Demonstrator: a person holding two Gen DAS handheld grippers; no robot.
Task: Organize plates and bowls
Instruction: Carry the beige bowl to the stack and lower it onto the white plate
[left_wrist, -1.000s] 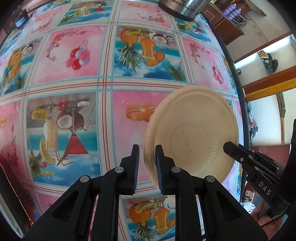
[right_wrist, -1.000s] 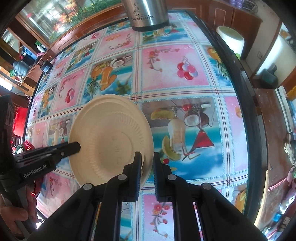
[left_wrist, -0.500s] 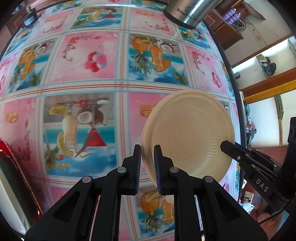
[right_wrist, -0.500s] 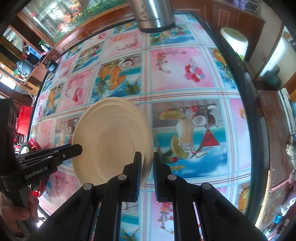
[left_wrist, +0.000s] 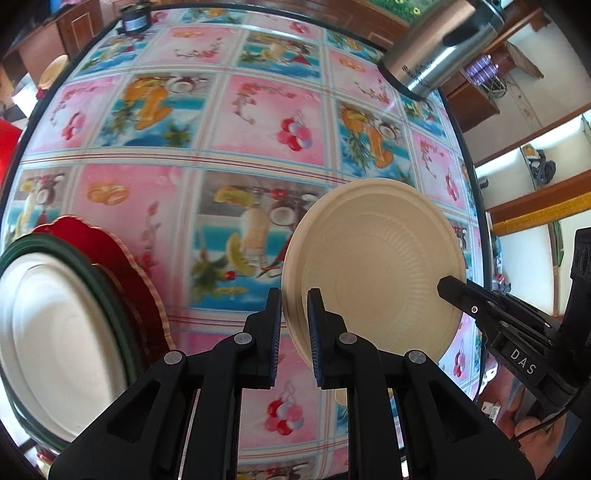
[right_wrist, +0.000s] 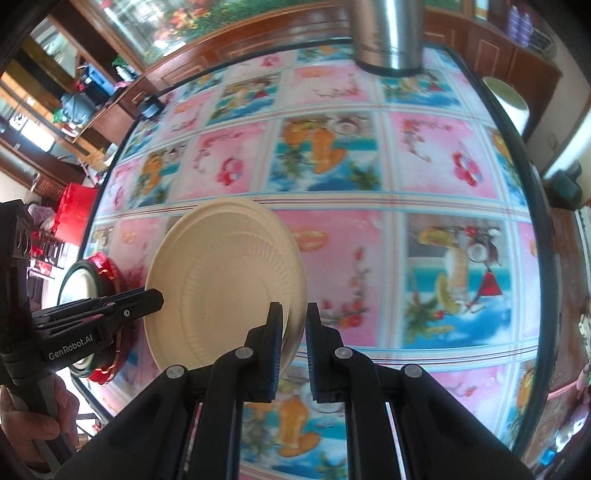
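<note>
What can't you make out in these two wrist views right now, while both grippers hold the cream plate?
- Stack under the white plate: the left wrist view's edge cuts it off, and the red plate is mostly covered.
- Same stack in the right wrist view: the left gripper hides it.
- Steel container: top cut off, lettering blurred.
- Cream plate: the jaws hide its gripped rim.

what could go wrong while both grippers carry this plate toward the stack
1. Each gripper, left and right, pinches only a thin rim of the beige plate, so uneven motion may bend it or pull it free.
2. The stack sits at the table edge; a clumsy placement might knock it off.
</note>
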